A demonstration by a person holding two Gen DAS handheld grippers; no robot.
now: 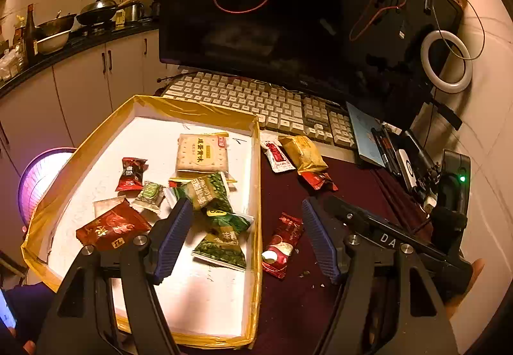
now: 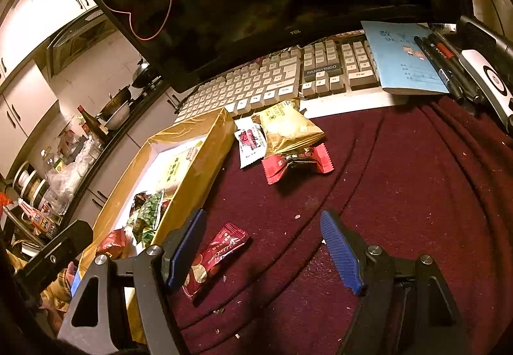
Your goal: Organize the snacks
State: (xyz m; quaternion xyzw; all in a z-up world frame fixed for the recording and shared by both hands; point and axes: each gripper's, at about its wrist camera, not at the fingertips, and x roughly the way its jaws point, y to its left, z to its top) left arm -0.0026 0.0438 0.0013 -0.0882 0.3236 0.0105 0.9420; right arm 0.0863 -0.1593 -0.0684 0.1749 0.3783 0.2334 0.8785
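A white box with yellow taped rim [image 1: 256,162] holds several snack packets: a cracker pack [image 1: 202,152], red packets [image 1: 112,228] and green packets [image 1: 221,246]. On the maroon cloth beside it lie a long red packet [image 1: 282,244], a yellow packet [image 1: 303,153], a white-red sachet [image 1: 277,156] and a small red packet [image 1: 319,180]. My left gripper [image 1: 248,239] is open and empty, above the box's right rim. My right gripper [image 2: 263,252] is open and empty over the cloth, the long red packet [image 2: 214,258] by its left finger. The box [image 2: 192,169], yellow packet [image 2: 288,127] and small red packet [image 2: 296,162] lie ahead.
A keyboard [image 1: 256,101] and dark monitor [image 1: 272,2] stand behind the snacks. A blue notebook [image 2: 400,60], pens and devices lie at the right. A ring light [image 1: 447,61] stands at the back right. Kitchen counter with pots [image 1: 80,21] is at the far left.
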